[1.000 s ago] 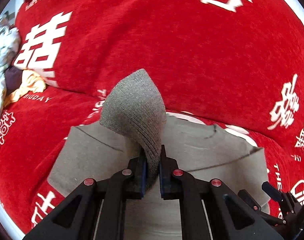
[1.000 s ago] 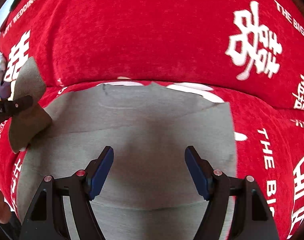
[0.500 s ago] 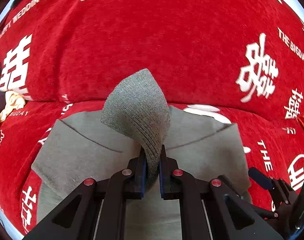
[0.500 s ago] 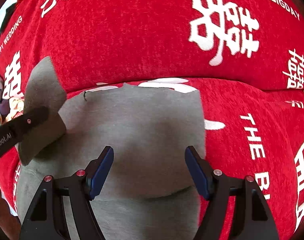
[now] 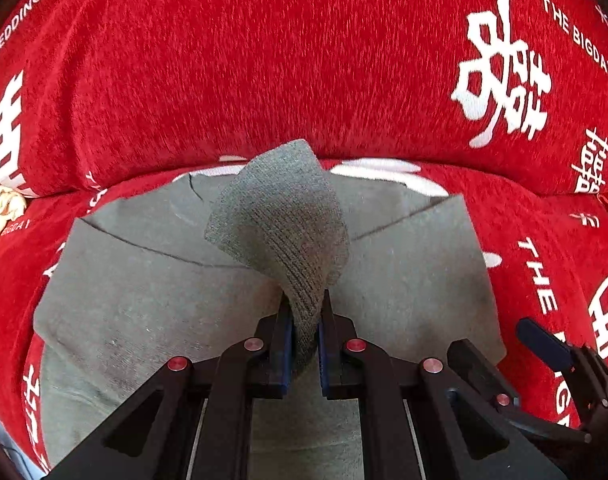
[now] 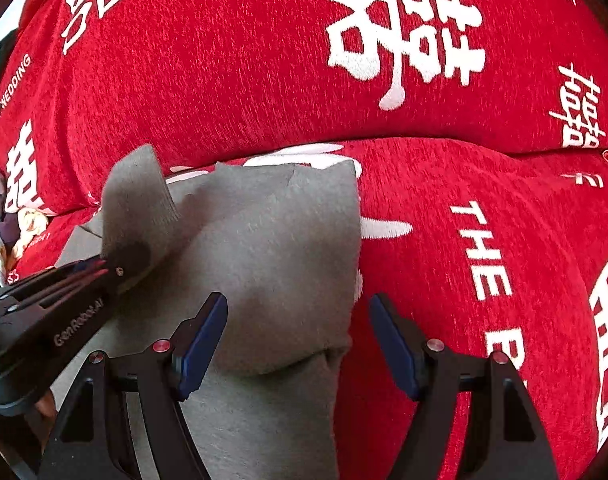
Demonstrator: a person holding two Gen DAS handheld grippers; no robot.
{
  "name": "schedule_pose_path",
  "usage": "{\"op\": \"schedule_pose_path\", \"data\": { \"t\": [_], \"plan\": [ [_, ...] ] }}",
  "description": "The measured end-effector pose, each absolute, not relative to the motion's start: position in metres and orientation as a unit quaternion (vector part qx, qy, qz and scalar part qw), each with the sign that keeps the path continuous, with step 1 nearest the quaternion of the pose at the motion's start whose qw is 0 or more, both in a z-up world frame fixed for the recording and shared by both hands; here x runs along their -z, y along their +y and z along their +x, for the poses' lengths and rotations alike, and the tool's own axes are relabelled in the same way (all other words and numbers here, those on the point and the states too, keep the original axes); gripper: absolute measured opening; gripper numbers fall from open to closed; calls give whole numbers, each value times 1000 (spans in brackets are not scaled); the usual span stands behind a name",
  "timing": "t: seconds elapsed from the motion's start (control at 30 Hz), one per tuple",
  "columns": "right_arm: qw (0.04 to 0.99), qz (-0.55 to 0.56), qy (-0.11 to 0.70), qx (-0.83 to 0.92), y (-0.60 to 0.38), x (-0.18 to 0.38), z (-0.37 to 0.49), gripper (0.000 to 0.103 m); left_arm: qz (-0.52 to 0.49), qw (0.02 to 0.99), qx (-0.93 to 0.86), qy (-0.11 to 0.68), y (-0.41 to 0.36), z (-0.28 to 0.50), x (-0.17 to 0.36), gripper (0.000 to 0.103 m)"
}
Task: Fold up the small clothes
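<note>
1. Garment (image 5: 164, 304): a small grey knit piece lying spread on the red cover (image 5: 288, 64) of what looks like a cushioned seat, its far edge close to the crease where seat meets backrest. Which kind of garment it is cannot be told for certain.

2. Left gripper (image 5: 304, 320): jaws clamped together on a ribbed cuff (image 5: 282, 216) of the garment, which stands up and curls over above the flat cloth. In the right wrist view the same cuff (image 6: 134, 200) rises at the garment's left side, with the left gripper (image 6: 116, 268) pinching its base.

3. Right gripper (image 6: 300, 340): jaws wide apart, holding nothing, poised over the garment's right edge (image 6: 353, 248); one blue pad sits above the grey cloth, the other above red cover. Whether either pad touches the fabric cannot be told.

4. Handling, judged from the drape: the knit appears light, soft and limp. It bends wherever it is unsupported, so a lifted part will likely sag and drag the layer beneath. The ribbing looks thicker and grippier than the body cloth, making it a sound pinch point.

5. Where to take hold: edges and corners rather than the middle, since a mid-panel pinch would probably gather two layers. The right edge beneath the open jaws seems the natural second hold.

6. Risk: the plush cover may cling to the knit and wrinkle a fold.

7. Background: crumpled clothes (image 6: 0, 232) lie at far left.
</note>
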State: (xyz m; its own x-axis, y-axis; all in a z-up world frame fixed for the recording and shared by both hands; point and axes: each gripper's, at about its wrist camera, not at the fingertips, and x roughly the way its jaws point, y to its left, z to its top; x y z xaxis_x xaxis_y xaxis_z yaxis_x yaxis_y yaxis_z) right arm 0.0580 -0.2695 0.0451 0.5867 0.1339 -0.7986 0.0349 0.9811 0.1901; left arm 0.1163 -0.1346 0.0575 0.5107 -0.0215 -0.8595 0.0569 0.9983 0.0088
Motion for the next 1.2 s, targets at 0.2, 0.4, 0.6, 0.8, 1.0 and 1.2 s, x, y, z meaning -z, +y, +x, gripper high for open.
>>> {"op": "schedule_pose_path", "data": {
  "t": [0.2, 0.4, 0.6, 0.8, 1.0, 1.2],
  "plan": [
    [884, 90, 458, -33, -265, -39, 55, 76, 17, 864, 38, 502, -134, 118, -50, 11],
    [883, 84, 460, -34, -262, -38, 53, 76, 8, 853, 36, 520, -130, 119, -42, 78],
    [883, 84, 461, -34, -262, -39, 51, 77, -14, 869, 61, 491, -115, 104, -58, 83],
    [881, 120, 454, -57, -264, -42, 49, 77, -48, 875, 105, 470, -73, 77, -71, 83],
    [879, 167, 443, -64, -269, -46, 48, 77, -72, 875, 65, 475, -21, 73, -58, 83],
    [893, 122, 427, -80, -227, -66, 62, 77, -79, 862, 17, 500, 2, 87, -31, 83]
  ]
}}
